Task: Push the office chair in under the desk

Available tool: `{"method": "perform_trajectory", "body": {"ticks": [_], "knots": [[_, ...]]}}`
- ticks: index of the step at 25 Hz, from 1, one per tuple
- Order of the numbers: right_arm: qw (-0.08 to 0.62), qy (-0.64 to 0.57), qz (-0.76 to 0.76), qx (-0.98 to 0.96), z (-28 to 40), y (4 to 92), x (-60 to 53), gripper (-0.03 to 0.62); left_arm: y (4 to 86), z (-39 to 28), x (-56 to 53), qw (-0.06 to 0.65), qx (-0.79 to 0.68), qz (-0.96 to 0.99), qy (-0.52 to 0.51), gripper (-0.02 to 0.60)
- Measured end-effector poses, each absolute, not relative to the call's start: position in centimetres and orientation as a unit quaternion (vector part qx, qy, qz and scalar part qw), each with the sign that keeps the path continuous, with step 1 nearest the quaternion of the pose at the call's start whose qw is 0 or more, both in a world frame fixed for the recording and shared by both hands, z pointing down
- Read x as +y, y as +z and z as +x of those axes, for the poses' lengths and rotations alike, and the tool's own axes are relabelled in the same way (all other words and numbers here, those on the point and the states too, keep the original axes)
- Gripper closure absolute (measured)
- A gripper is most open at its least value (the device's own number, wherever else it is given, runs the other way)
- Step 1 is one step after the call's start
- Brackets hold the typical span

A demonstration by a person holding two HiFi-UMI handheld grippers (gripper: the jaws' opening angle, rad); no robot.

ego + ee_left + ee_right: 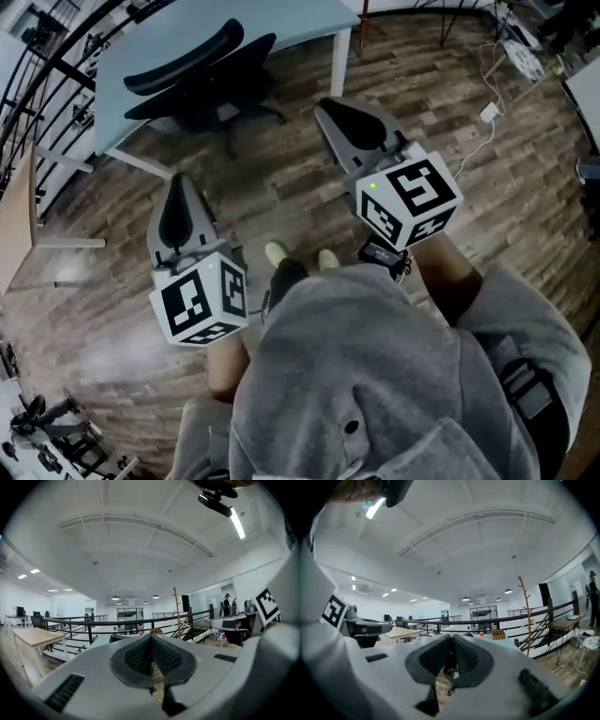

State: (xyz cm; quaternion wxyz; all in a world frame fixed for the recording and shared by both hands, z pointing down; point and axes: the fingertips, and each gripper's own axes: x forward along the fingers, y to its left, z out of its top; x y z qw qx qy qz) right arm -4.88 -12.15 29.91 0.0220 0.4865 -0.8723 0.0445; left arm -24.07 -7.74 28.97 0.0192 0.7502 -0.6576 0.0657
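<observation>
Left tool [176,187] and right tool [330,108] shut empty, pointed level at office chair [202,80] parked partly under tabletop [291,19], well apart; probably closed for blunt pushing.

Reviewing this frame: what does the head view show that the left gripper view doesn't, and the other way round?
Only the head view: the office chair's seat and legs from above, the person's shoes, grey hoodie and a floor cable.
Only the left gripper view: ceiling lights, a coat stand, a distant standing person.
Both: the left gripper, shut and empty, the right gripper's marker cube and the black railing.
</observation>
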Motion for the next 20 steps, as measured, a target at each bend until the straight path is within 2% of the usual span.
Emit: {"method": "perform_trajectory", "body": {"ticks": [9, 20], "knots": [[0.035, 0.057, 0.502, -0.862, -6.1, 30.5, -10.0, 0.559, 29.2, -25.0, -6.4, 0.031, -0.644, 0.761, 0.067, 0.565], [0.058, 0.049, 0.502, -0.861, -11.7, 31.4, -9.2, 0.559, 30.5, -30.4, -5.7, 0.044, -0.644, 0.761, 0.065, 0.565]]}}
